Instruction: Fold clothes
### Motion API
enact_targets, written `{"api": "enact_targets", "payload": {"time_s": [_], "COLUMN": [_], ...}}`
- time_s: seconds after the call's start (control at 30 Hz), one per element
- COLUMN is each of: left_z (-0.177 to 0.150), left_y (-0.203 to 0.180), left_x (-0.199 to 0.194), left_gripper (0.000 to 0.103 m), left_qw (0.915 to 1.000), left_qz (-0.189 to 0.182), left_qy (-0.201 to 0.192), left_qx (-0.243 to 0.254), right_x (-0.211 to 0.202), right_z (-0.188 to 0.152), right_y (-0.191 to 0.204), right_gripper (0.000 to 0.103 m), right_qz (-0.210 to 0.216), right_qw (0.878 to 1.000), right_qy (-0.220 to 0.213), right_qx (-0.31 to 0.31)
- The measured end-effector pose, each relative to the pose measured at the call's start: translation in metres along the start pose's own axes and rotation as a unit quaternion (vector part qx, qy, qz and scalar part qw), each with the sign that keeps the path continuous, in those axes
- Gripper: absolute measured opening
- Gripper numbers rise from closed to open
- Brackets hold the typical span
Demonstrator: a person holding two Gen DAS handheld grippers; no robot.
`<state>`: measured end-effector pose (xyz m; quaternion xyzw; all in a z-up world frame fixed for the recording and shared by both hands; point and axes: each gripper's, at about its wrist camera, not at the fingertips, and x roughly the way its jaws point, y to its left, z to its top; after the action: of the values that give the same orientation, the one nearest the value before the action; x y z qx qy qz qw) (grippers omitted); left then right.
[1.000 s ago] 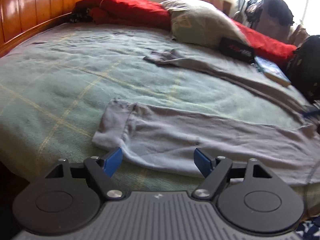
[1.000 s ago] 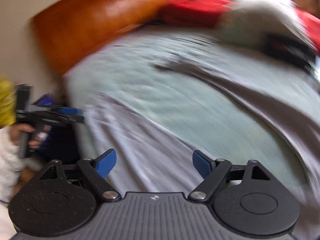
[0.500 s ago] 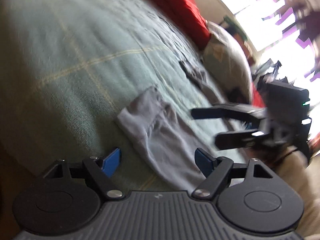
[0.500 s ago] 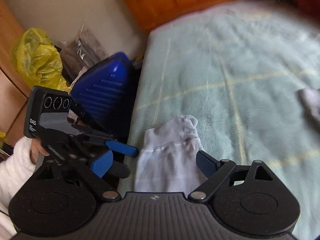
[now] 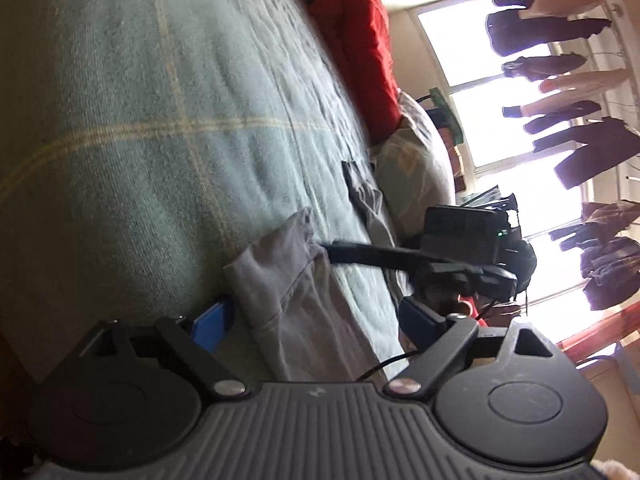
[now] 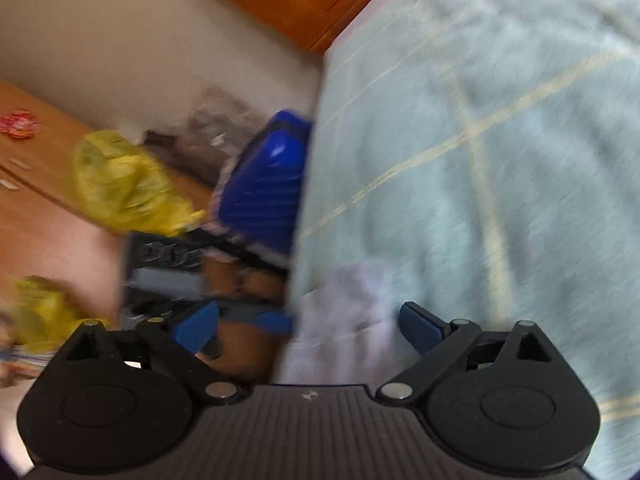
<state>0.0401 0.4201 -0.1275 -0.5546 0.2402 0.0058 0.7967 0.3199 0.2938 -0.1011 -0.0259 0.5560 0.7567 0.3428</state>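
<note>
Our left hand-held gripper (image 5: 316,322) has its jaws wide apart, straddling the cuff end of the grey cotton trousers (image 5: 288,280) lying on the pale green checked bedspread (image 5: 160,120). Our right hand-held gripper (image 6: 310,326), also wide and empty, hangs over the same hem (image 6: 348,320) at the bed's edge, beside a blue ribbed suitcase (image 6: 264,192).

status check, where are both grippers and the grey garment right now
Left gripper open, straddling the grey garment cuff at the bed edge. Right gripper open over the same cuff. Nothing gripped, nothing in the way.
</note>
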Motion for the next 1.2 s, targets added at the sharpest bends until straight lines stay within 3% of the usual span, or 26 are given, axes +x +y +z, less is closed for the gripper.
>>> {"api": "enact_targets", "payload": {"time_s": [0.13,0.33,0.5,0.63,0.8,0.87,0.97,1.03,1.1,1.13,1.2], "left_z": [0.001,0.02,0.035,0.024,0.013,0.015,0.02,0.021,0.015,0.012,0.0], "left_y": [0.004,0.007,-0.005,-0.017,-0.006,0.005,0.007,-0.01,-0.026,-0.038,-0.065], "left_x": [0.002,-0.013,-0.035,-0.025,-0.007,-0.003,-0.013,-0.019,-0.019,-0.02,-0.012], "left_gripper": [0.091,0.091,0.092,0.092,0.094,0.086,0.088,0.089,0.089,0.089,0.089], "left_qw": [0.9995,0.9953,0.9926,0.996,0.9984,0.9991,0.9988,0.9987,0.9965,0.9926,0.973], "left_qz": [-0.025,-0.065,-0.04,-0.049,-0.047,-0.038,-0.044,-0.011,0.022,0.052,0.125], "left_qy": [-0.016,-0.071,-0.113,-0.054,-0.013,-0.015,-0.023,-0.031,-0.026,-0.02,-0.01], "left_qx": [-0.008,-0.013,0.023,0.052,0.029,0.009,0.0,0.038,0.077,0.108,0.194], "right_x": [0.012,0.02,-0.006,-0.025,-0.003,0.001,0.0,-0.012,-0.025,-0.031,-0.044], "right_z": [0.004,0.034,0.05,0.034,0.006,0.005,0.007,0.007,-0.006,-0.012,-0.025], "right_y": [0.0,0.001,0.014,0.025,0.02,0.009,-0.004,0.003,0.022,0.032,0.051], "right_gripper": [0.102,0.102,0.102,0.103,0.103,0.103,0.103,0.103,0.103,0.103,0.103], "right_qz": [0.041,0.071,0.049,0.05,0.01,0.004,-0.009,-0.05,-0.111,-0.141,-0.201], "right_qw": [0.999,0.996,0.993,0.995,0.999,0.999,0.995,0.992,0.989,0.986,0.977], "right_qy": [0.007,-0.055,-0.104,-0.086,-0.033,-0.05,-0.086,-0.102,-0.089,-0.082,-0.069], "right_qx": [0.015,0.021,0.008,-0.01,-0.004,0.018,0.052,0.053,0.033,0.023,0.002]}}
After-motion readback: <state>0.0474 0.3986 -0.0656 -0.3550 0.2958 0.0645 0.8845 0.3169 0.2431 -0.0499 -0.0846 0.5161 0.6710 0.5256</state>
